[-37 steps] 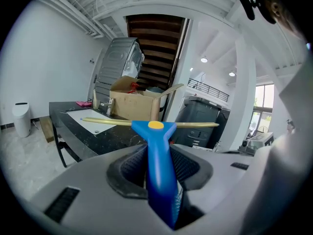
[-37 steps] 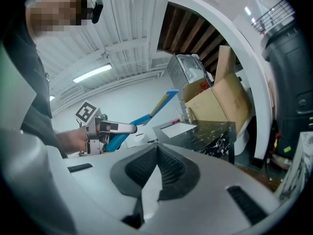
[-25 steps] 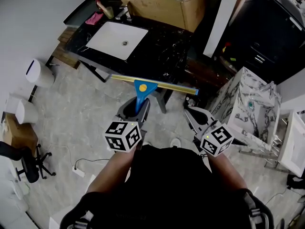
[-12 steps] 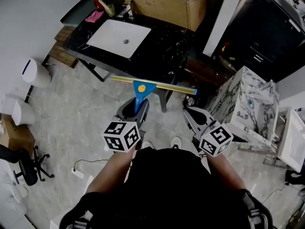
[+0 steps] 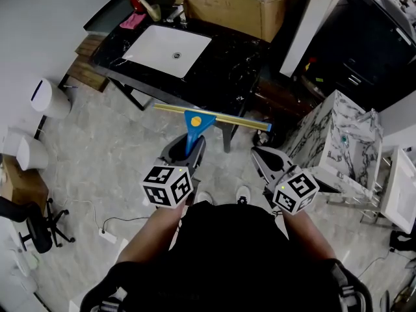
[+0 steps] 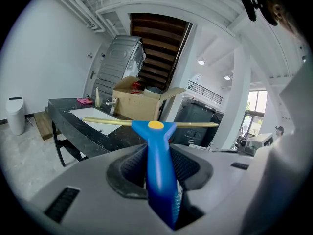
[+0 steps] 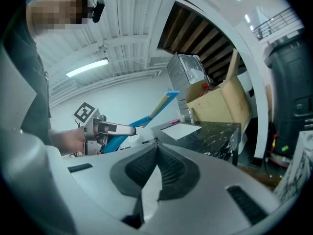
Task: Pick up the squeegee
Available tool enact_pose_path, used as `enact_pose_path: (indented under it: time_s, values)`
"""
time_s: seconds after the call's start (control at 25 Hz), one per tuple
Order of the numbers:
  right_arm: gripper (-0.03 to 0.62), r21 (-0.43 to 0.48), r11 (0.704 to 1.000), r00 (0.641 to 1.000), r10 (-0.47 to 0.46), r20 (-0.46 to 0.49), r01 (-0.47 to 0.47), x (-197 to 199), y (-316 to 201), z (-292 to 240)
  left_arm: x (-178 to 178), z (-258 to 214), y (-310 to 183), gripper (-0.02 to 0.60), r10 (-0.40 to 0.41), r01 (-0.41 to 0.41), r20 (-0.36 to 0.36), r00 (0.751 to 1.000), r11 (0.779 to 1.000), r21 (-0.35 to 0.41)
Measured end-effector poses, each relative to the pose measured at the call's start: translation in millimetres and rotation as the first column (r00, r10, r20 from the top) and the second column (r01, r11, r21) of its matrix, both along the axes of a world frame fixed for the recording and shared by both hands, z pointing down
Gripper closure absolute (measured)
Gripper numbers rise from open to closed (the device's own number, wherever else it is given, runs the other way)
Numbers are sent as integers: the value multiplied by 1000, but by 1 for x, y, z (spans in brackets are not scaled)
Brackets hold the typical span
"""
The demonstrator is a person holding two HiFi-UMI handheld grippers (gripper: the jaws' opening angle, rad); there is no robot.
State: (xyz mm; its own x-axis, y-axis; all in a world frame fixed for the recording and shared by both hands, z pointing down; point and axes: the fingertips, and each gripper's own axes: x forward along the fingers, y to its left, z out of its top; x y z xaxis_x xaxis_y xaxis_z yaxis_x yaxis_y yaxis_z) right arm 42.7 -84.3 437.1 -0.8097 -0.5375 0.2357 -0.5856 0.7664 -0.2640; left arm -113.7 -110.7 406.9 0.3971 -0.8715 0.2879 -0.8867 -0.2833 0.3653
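Observation:
The squeegee [image 5: 192, 134] has a blue handle and a long yellow blade, held crosswise in the air in front of the person. My left gripper [image 5: 186, 149] is shut on the blue handle, and the left gripper view shows the handle [image 6: 159, 165] pinched between the ribbed pads with the blade out ahead. My right gripper [image 5: 262, 158] hovers to the right of it, apart from the squeegee. Its jaws meet at the tips with nothing between them [image 7: 156, 148]. The right gripper view shows the squeegee [image 7: 146, 119] and the left hand off to its left.
A black marble counter [image 5: 221, 70] with a white sink [image 5: 168, 51] stands just ahead, with an open cardboard box [image 5: 227, 8] behind it. A marbled white cabinet [image 5: 338, 142] is at the right. White bins [image 5: 49, 99] and an office chair [image 5: 32, 229] stand on the floor at the left.
Both grippers have drifted a little across the floor, the squeegee going along in the left one. The grip and the right jaws look the same.

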Motion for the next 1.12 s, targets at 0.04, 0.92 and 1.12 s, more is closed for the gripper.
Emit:
enact_pose_path:
  time_s: [0.04,0.92,1.12]
  values:
    - [586,1,1000,1000,2,-1,-2,0,0,0,-1,-1,0,439,1,-1,1,1000,1000,2]
    - [586,0,999,999,41,-13,-41,-5,1,2,-5,-3,-5,437,37,-38,6,999,999,12]
    - [586,-3,999,999,46,-14,-47,-5,1,3,-6,-2,-6,439,37,-37,2,999,999,11]
